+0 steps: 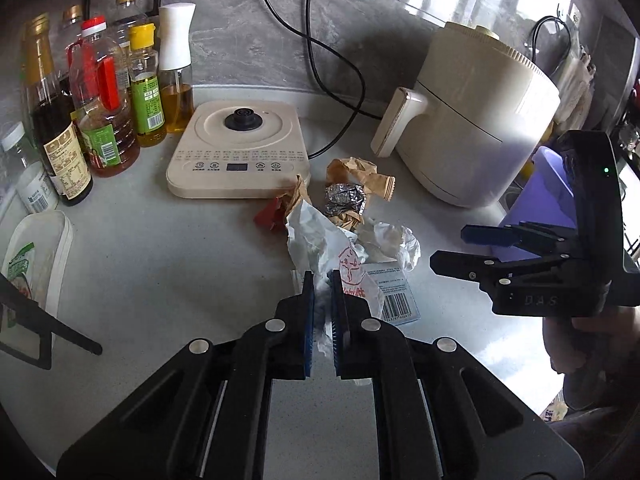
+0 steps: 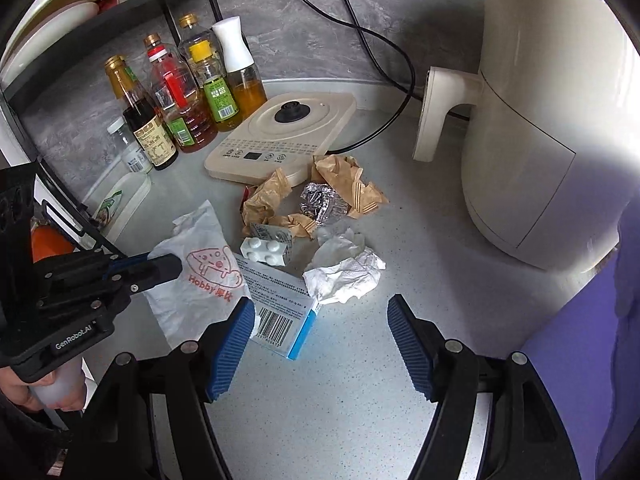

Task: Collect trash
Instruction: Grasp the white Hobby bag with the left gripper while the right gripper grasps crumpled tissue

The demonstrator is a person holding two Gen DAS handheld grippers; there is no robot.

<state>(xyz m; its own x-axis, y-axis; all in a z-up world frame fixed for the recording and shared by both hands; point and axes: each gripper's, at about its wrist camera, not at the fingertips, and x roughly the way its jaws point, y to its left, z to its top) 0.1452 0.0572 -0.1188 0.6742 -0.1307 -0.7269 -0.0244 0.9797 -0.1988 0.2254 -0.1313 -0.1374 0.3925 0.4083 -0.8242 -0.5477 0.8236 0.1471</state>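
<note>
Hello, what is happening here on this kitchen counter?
A person with a gripper in each hand is collecting trash from the counter. The left gripper is shut on a white printed paper bag. The right gripper is open above a small barcode box and a crumpled tissue. Brown paper scraps and a foil ball lie beside the hot plate.

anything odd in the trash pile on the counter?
Yes: a white toy brick sits among the crumpled paper, brown wrappers and foil. It looks intact, not like litter. The rest is plain rubbish; nothing looks spilled.
</note>
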